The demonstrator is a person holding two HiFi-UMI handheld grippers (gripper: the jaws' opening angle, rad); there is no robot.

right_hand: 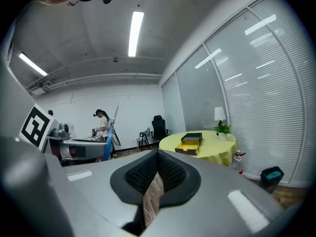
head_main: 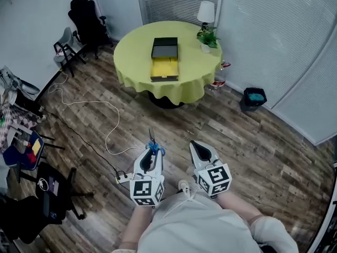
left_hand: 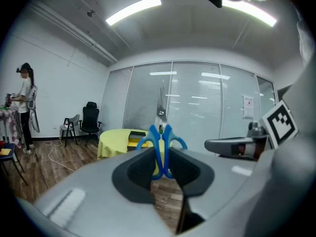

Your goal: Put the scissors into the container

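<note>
Blue-handled scissors stick forward out of my left gripper, which is shut on their handles; the blades point toward the table. In the left gripper view the scissors stand upright between the pads, blade tips up. My right gripper hangs beside it over the wooden floor, shut with nothing in it. The container, a black box with a pulled-out yellow drawer, sits far ahead on a round table with a yellow cloth. It also shows in the right gripper view.
A white lamp and a potted plant stand on the table's far right. A black bin sits right of it. A white cable runs over the floor. Chairs and clutter line the left; a person stands there.
</note>
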